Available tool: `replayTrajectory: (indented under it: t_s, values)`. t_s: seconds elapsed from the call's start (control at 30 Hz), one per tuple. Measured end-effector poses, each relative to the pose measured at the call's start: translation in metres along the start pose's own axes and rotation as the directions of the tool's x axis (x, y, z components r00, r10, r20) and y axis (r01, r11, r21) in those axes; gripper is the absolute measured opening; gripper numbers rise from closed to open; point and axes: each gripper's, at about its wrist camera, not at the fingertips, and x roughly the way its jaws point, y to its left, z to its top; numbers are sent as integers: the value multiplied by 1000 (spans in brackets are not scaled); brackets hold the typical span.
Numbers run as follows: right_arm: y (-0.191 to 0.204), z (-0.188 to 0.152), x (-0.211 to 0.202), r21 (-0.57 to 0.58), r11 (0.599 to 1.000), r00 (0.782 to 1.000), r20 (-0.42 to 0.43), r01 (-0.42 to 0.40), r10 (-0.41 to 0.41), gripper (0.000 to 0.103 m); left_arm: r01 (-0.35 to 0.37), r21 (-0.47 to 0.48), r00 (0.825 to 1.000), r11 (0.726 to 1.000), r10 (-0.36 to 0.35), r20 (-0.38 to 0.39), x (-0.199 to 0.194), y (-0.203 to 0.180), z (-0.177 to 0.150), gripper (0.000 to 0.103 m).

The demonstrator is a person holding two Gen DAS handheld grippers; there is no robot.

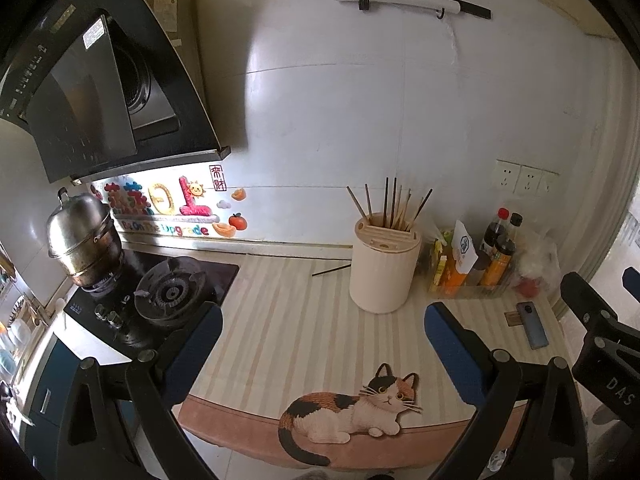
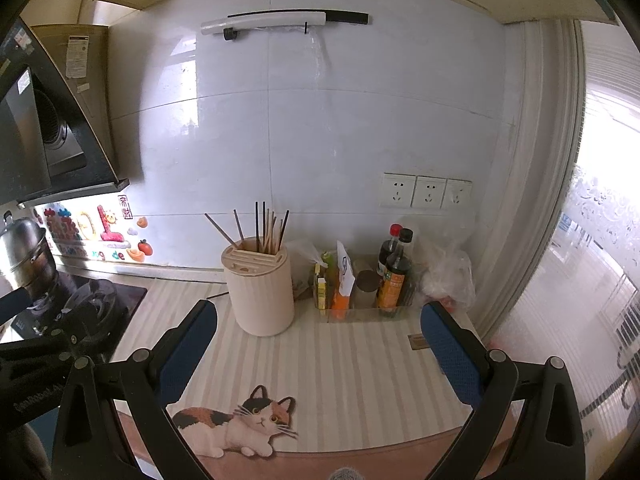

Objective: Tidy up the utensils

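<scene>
A cream utensil holder (image 1: 384, 270) (image 2: 261, 292) stands on the striped counter mat near the wall, with several chopsticks (image 1: 394, 204) (image 2: 266, 226) upright in it. One dark chopstick (image 1: 331, 270) (image 2: 217, 295) lies flat on the mat, left of and behind the holder. My left gripper (image 1: 324, 344) is open and empty, above the mat in front of the holder. My right gripper (image 2: 318, 348) is open and empty, also in front of the holder. The right gripper's body shows at the right edge of the left wrist view (image 1: 600, 320).
A gas stove (image 1: 168, 292) with a steel pot (image 1: 82, 236) is at the left under a range hood (image 1: 100, 80). A clear tray of sauce bottles (image 1: 496, 256) (image 2: 394, 276) and a plastic bag (image 2: 446, 276) stand right of the holder. A phone (image 1: 532, 324) lies at the right. Wall sockets (image 2: 426, 192) are above.
</scene>
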Motion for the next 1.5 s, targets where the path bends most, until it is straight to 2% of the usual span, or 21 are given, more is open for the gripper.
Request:
replayTrajectory:
  t_s: [1.5]
  values:
    - [2,-6,-10,-17,1000,1000,-5,0,0,103,0,-15,1000,1000,0,-9,-2,5,1,103]
